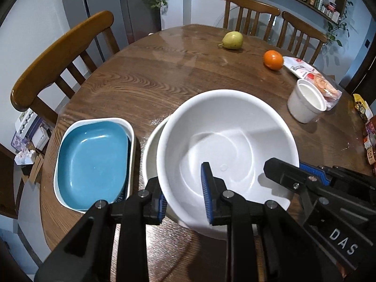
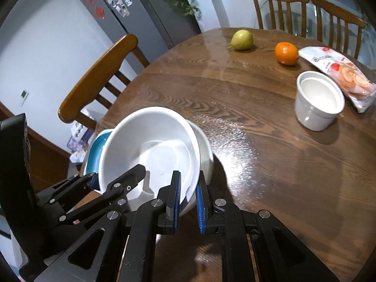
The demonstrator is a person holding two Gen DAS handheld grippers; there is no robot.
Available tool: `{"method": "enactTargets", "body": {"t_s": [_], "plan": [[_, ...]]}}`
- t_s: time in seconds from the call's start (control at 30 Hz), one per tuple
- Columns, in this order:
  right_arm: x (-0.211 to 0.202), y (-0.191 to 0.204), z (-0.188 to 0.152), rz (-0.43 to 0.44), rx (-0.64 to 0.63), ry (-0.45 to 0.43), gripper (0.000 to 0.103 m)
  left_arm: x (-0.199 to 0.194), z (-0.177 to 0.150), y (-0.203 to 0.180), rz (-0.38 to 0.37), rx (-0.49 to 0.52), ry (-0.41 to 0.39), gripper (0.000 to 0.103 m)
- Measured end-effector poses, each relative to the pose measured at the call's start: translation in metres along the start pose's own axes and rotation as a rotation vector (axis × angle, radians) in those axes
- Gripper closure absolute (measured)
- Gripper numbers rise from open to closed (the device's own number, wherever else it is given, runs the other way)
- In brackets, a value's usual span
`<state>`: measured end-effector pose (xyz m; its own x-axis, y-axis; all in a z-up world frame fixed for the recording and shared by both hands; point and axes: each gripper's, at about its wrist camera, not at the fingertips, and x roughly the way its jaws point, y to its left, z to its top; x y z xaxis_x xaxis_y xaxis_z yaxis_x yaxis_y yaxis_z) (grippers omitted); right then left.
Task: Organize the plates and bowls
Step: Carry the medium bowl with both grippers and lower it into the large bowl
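Observation:
A large white bowl [image 1: 225, 145] is tilted over a second white bowl [image 1: 150, 150] on the round wooden table [image 1: 145, 77]. My left gripper [image 1: 184, 197] straddles the large bowl's near left rim with its jaws somewhat apart, one finger inside and one outside. My right gripper [image 2: 188, 197] is shut on the same bowl's [image 2: 150, 150] right rim; it also shows in the left wrist view [image 1: 296, 176]. The lower bowl [image 2: 204, 150] shows behind. A blue plate [image 1: 94, 164] lies in a white square dish [image 1: 131, 131] to the left.
A small white cup [image 1: 305, 103] stands at the right, next to a snack packet [image 1: 312, 80]. An orange [image 1: 273, 60] and a pear [image 1: 232, 40] lie at the far side. Wooden chairs [image 1: 58, 56] ring the table. More packets [image 1: 369, 129] sit at the right edge.

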<state>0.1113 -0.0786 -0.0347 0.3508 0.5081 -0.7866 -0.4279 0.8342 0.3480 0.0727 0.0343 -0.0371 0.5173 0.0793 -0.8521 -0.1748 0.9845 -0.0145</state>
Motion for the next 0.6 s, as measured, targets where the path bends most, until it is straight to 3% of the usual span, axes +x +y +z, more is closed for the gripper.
{"method": "enactTargets", "body": {"t_s": [0.23, 0.6], "plan": [[0.024, 0.004, -0.002, -0.023, 0.0, 0.061, 0.089, 0.017, -0.002, 0.009, 0.011, 0.009, 0.046, 0.08], [0.026, 0.007, 0.002, -0.104, -0.007, 0.044, 0.089, 0.026, 0.001, 0.009, 0.011, 0.051, 0.053, 0.077]]}}
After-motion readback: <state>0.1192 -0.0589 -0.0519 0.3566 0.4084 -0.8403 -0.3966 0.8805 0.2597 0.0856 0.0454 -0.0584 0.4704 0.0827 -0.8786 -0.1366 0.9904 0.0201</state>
